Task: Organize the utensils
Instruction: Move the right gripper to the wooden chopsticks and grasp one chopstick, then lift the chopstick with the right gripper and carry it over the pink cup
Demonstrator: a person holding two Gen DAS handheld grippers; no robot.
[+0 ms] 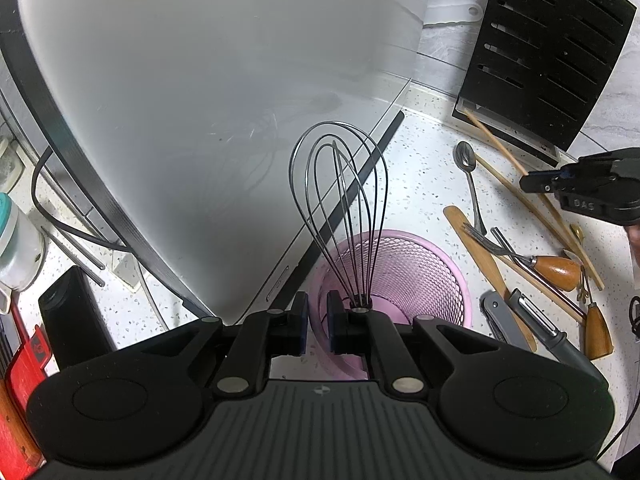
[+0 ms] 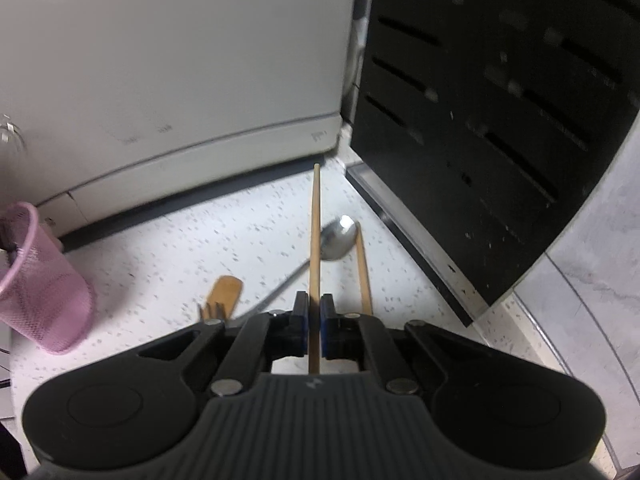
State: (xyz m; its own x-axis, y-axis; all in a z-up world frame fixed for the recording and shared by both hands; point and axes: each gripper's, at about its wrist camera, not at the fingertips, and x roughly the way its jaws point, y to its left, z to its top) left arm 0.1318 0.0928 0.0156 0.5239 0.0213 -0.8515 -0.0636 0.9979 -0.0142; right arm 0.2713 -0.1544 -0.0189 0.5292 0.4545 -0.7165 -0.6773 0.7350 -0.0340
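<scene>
The chopstick point(image 2: 316, 240) is clamped between the closed pads of the right gripper point(image 2: 315, 322), its long axis running straight up the frame. The pink mesh cup point(image 2: 38, 280) stands at far left on the surface point(image 2: 160, 264); there the left gripper point(image 1: 317, 322) pinches its rim, closed.

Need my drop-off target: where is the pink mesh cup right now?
The pink mesh cup stands on the speckled counter just ahead of the left tool, beside the white appliance, with the wire whisk in it.
</scene>
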